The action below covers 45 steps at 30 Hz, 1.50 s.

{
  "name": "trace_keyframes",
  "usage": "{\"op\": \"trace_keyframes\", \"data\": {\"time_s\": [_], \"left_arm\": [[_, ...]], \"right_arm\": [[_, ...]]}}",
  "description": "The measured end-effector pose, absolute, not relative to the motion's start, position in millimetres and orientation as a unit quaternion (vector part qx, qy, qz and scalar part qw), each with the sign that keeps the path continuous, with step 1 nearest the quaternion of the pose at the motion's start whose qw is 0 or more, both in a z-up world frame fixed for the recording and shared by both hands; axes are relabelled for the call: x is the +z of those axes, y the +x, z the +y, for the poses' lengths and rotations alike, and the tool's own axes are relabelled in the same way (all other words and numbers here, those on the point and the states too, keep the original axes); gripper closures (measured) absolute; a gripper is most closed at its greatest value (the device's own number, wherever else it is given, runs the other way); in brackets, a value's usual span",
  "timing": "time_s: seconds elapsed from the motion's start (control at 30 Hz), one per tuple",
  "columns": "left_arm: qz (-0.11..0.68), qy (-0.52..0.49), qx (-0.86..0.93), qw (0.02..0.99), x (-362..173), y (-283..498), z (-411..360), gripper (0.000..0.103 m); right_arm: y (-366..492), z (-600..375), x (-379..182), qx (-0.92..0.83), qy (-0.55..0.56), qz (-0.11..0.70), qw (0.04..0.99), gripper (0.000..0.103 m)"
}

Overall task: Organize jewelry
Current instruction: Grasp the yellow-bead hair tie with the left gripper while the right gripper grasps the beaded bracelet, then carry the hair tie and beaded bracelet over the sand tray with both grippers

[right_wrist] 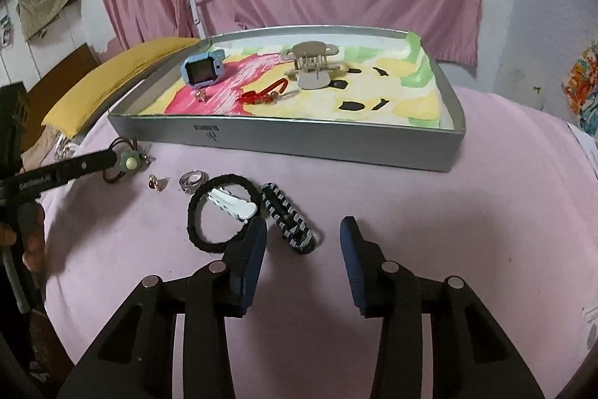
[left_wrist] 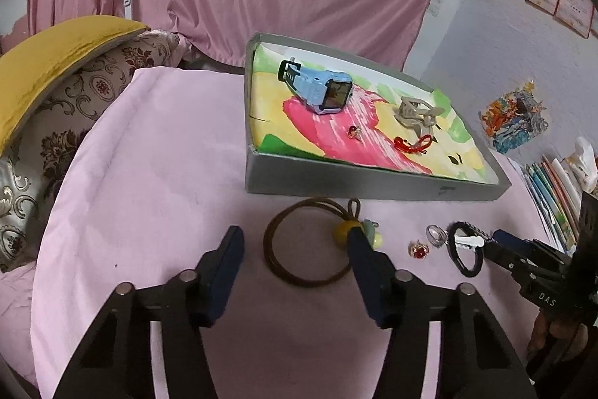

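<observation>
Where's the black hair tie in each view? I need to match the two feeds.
Left wrist: black hair tie at the far right on the pink cloth, by the right claw.
Right wrist: black hair tie at centre-left, ringing a white clip.
Shared landmark: grey tray, behind it.

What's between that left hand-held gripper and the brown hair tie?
Nothing visible. The brown hair tie lies on the pink cloth just ahead of the open left hand-held gripper; one fingertip is already at its yellow-green charm.
</observation>
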<state>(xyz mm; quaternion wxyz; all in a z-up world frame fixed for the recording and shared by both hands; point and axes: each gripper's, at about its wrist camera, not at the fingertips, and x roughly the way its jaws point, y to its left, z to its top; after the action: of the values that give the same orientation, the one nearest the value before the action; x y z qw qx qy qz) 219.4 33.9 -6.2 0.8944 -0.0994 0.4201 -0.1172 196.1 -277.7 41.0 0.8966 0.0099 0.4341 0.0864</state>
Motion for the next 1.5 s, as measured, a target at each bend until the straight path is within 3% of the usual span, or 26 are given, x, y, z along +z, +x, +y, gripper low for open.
{"op": "trace_keyframes", "data": {"time_s": [0.23, 0.3, 0.4, 0.93, 1.5], "left_arm": [[0.425, -0.078, -0.112, 0.895, -7, 221, 29, 0.076], [0.428, -0.078, -0.112, 0.893, -7, 222, 30, 0.089], [0.433, -0.076, -0.115, 0.891, -8, 221, 30, 0.099], [0.408, -0.069, -0.148, 0.898, 3, 177, 9, 0.1], [0.328, -0.058, -0.179, 0.926, 47, 159, -6, 0.1]], "right_arm": [[199, -270, 41, 0.097, -0.01, 0.44, 0.892, 0.074], [199, -268, 42, 0.098, -0.014, 0.44, 0.892, 0.084], [196, -269, 41, 0.1, -0.012, 0.437, 0.894, 0.088], [163, -277, 41, 0.117, 0.027, 0.421, 0.899, 0.089], [146, -264, 84, 0.136, 0.023, 0.326, 0.935, 0.09]]}}
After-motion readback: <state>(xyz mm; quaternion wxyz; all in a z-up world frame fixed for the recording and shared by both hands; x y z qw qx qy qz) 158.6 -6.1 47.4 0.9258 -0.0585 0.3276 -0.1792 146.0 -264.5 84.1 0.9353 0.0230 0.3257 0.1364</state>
